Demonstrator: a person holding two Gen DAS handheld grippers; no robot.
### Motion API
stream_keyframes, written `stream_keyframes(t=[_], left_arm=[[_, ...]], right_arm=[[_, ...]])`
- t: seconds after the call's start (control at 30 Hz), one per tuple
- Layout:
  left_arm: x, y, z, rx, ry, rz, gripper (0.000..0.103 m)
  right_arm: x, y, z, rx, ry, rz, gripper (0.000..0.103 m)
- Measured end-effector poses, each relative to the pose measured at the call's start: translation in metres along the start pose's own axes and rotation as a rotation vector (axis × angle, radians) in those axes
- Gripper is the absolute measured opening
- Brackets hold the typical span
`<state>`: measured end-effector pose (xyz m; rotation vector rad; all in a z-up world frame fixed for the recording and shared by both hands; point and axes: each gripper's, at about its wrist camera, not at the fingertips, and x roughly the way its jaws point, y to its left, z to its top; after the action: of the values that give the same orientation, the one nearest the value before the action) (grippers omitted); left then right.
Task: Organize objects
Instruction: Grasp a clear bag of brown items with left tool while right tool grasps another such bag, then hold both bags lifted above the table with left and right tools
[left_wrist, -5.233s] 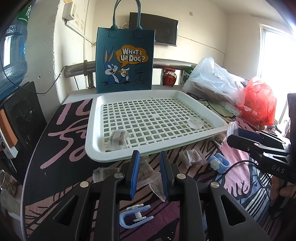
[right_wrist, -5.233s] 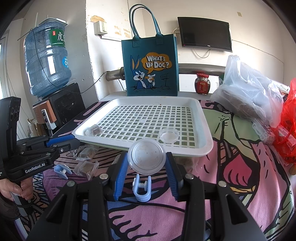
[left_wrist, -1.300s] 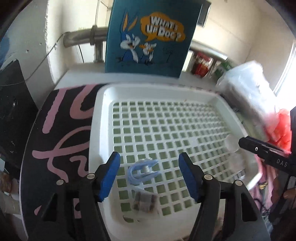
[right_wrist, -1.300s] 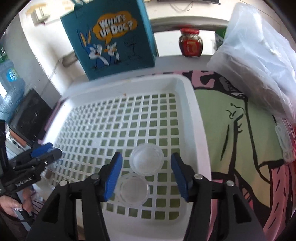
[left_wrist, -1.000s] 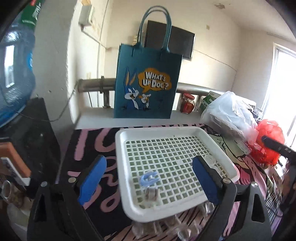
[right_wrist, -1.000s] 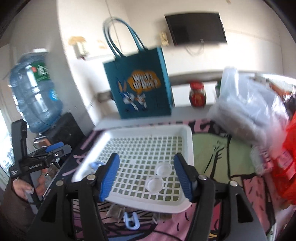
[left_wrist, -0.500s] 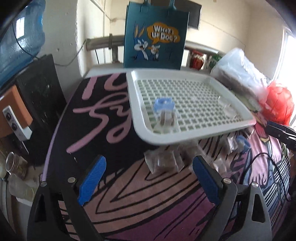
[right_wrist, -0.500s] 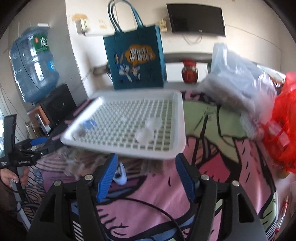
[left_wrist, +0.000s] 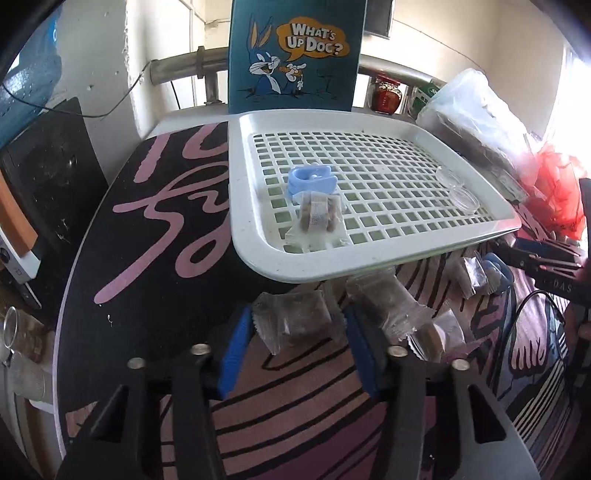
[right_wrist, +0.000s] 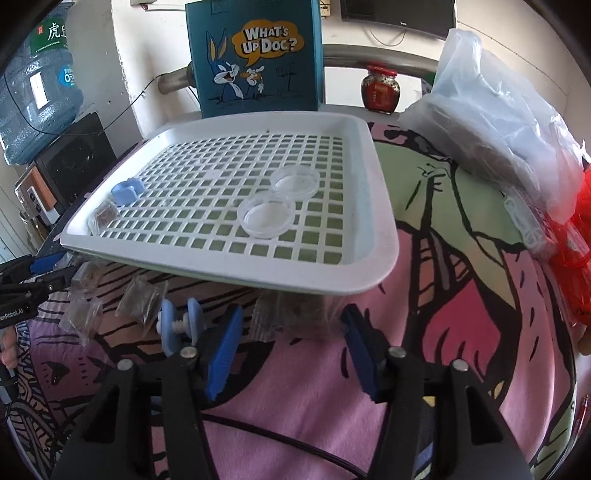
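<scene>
My left gripper (left_wrist: 295, 325) and right gripper (right_wrist: 290, 328), jaws spread, each straddle a snack packet (left_wrist: 295, 319); its neighbour (left_wrist: 388, 306) at 2 o'clock could snag.

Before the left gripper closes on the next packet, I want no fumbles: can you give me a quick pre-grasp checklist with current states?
1. Left gripper jaws open: ok.
2. Clear snack packet lies between the left jaws: ok.
3. Neighbouring packet clear of the right-hand jaw: not ok, it touches or overlaps that jaw.
4. White tray has free grid space for another item: ok.
5. Right gripper open and empty, out of the left one's way: ok.
6. Packet free of the tray's front rim: cannot tell.
</scene>
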<state>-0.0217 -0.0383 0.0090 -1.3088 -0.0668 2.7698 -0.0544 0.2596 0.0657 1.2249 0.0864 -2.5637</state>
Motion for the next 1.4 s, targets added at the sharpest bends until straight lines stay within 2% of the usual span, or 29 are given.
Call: stream_keyframes(t=[0.07,0.13,0.27,0.43,0.63,0.8,1.03,1.4], left_arm=[[-0.002,-0.001,-0.001,-0.004,-0.005,-0.011,0.033],[-0.005,-0.001,-0.003,-0.011,-0.004,-0.013,0.031],[-0.019,-0.007,-0.009,-0.009,-0.039,-0.019,0.031],[-0.035,-0.016,-0.011,-0.019,-0.082,-0.045,0.031],[-0.039,-0.035,-0.002,0.009,-0.150,-0.068,0.031],[-0.038,-0.046,-0.005,0.059,-0.200,-0.032,0.031],[-0.039,-0.048,-0.008,0.073,-0.199,-0.032,0.031],[-0.039,-0.046,-0.007,0.063,-0.197,-0.042,0.031]], right_arm=[[-0.002,0.000,-0.001,0.000,-0.004,0.004,0.038],[-0.004,0.001,-0.001,-0.004,-0.016,-0.002,0.031],[-0.014,0.004,-0.009,-0.008,-0.031,0.020,0.027],[-0.033,0.015,-0.016,-0.017,-0.073,0.051,0.026],[-0.054,0.036,-0.016,-0.070,-0.183,0.064,0.026],[-0.057,0.048,-0.018,-0.101,-0.230,0.062,0.026],[-0.051,0.043,-0.022,-0.078,-0.223,0.071,0.027],[-0.059,0.045,-0.026,-0.093,-0.264,0.070,0.027]])
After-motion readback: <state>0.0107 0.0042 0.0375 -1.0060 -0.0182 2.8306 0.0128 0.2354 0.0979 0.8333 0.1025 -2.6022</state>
